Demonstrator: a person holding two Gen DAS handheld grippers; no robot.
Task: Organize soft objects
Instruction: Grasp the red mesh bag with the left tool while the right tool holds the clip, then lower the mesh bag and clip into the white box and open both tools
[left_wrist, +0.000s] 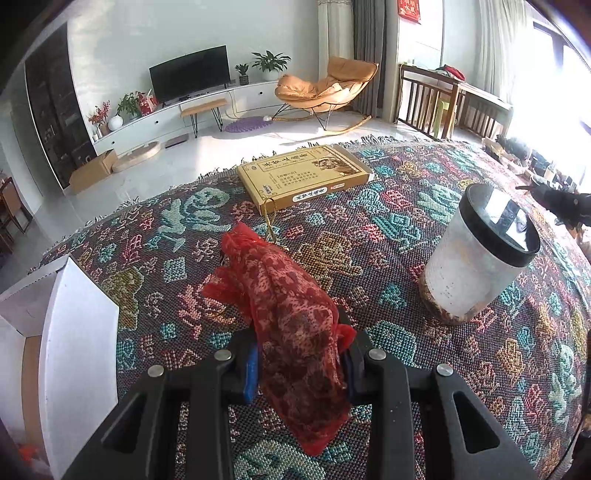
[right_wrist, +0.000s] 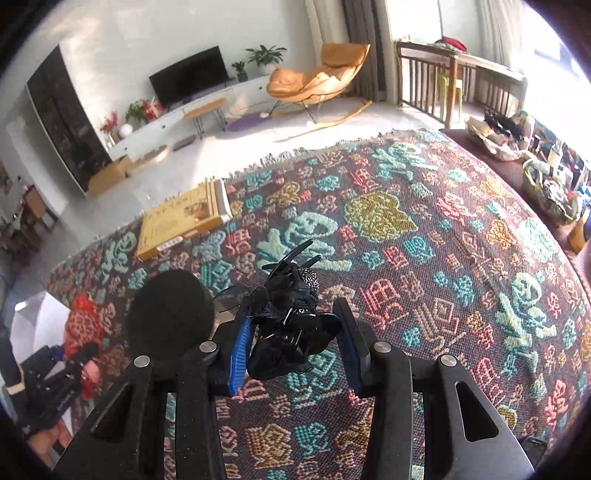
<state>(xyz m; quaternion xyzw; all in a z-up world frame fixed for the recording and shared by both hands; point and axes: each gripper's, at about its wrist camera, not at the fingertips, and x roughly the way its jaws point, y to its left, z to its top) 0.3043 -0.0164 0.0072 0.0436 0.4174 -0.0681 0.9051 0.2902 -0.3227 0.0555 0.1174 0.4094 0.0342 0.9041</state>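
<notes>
The left claw (left_wrist: 301, 363) is closed tight on a red mesh pouch (left_wrist: 291, 314), its blue-lined fingers (left_wrist: 251, 373) pressing the fabric from both sides. The pouch stands up between them, its gathered mouth pointing away toward the far side, its lower end hanging near the camera, clear of the patterned woven cloth (left_wrist: 406, 362) that covers the table. Just left of the claw, at the near-left edge, sits an open white cardboard box (left_wrist: 77, 332). To the right, well apart from the pouch, a white cylindrical canister with a black lid (left_wrist: 476, 258) stands upright on the cloth. Farther off, near the fringed far edge, a flat yellow box (left_wrist: 306, 175) lies with a gold cord trailing toward the pouch.

The right claw (right_wrist: 291, 347) is partly open around a black hair accessory (right_wrist: 291, 325) with sparkly bits and thin prongs. The accessory touches the left blue finger (right_wrist: 240, 350); a gap shows at the right finger, so whether it is actually gripped cannot be told. Just left of this claw is the canister's black lid, and beyond it, far left, the red pouch in the other claw.
</notes>
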